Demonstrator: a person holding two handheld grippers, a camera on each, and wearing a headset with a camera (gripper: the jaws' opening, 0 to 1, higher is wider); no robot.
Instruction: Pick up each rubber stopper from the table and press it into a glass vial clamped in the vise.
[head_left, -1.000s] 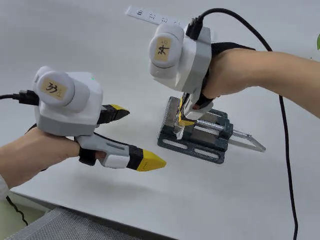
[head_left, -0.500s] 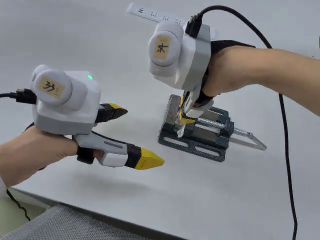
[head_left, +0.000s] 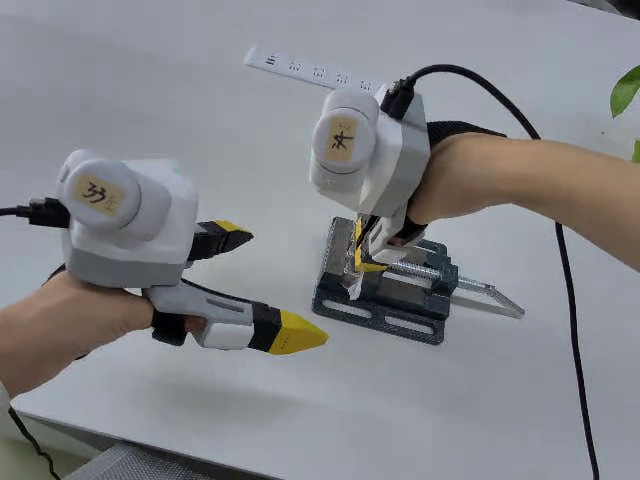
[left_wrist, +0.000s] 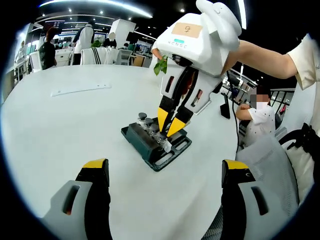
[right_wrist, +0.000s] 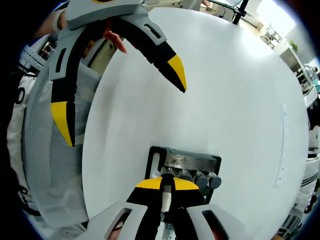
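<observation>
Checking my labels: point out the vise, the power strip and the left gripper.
vise (head_left: 390, 291), head view, dark body.
power strip (head_left: 308, 70), head view, middle of bar.
left gripper (head_left: 283, 287), head view, midway between tips.

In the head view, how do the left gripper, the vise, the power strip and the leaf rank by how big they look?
1. the left gripper, though it is nearest the camera
2. the vise, partly hidden by the other gripper
3. the power strip, long but thin, and farther off
4. the leaf, cut by the picture's edge
</observation>
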